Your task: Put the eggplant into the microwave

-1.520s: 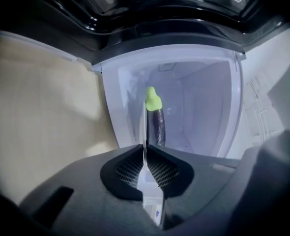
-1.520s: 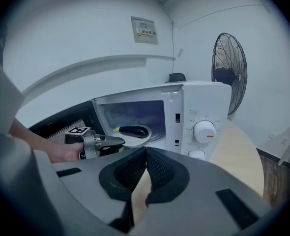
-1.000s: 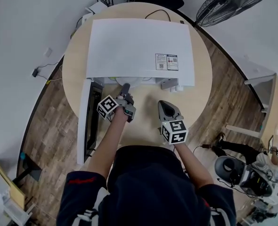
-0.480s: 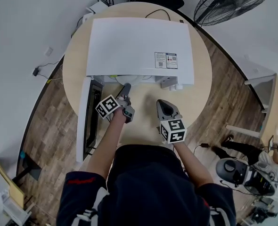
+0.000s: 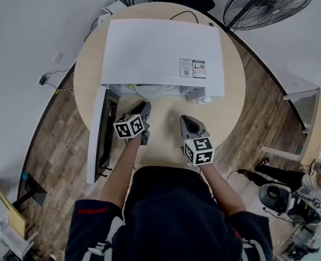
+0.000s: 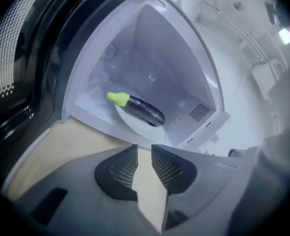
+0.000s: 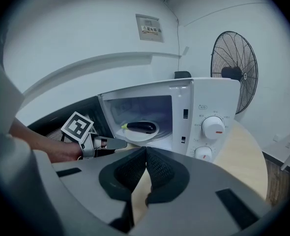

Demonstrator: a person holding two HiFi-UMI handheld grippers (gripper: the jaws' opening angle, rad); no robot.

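Observation:
The dark purple eggplant with its green stem lies on the white turntable plate inside the open microwave; it also shows in the right gripper view as the eggplant. My left gripper hovers just outside the opening, apart from the eggplant. Its jaws are closing, a gap still shows between them, and nothing is held in the left gripper. My right gripper rests over the table in front of the control panel. Seen in its own view, the right gripper is shut and empty.
The microwave door hangs open to the left, beyond the round wooden table's edge. A standing fan is at the back right, and a router is behind the table. A person's legs and a chair base show at the lower right.
The left gripper rolled about its own line, so its marker cube now faces up, and it drew back slightly from the microwave opening. The right gripper stayed put.

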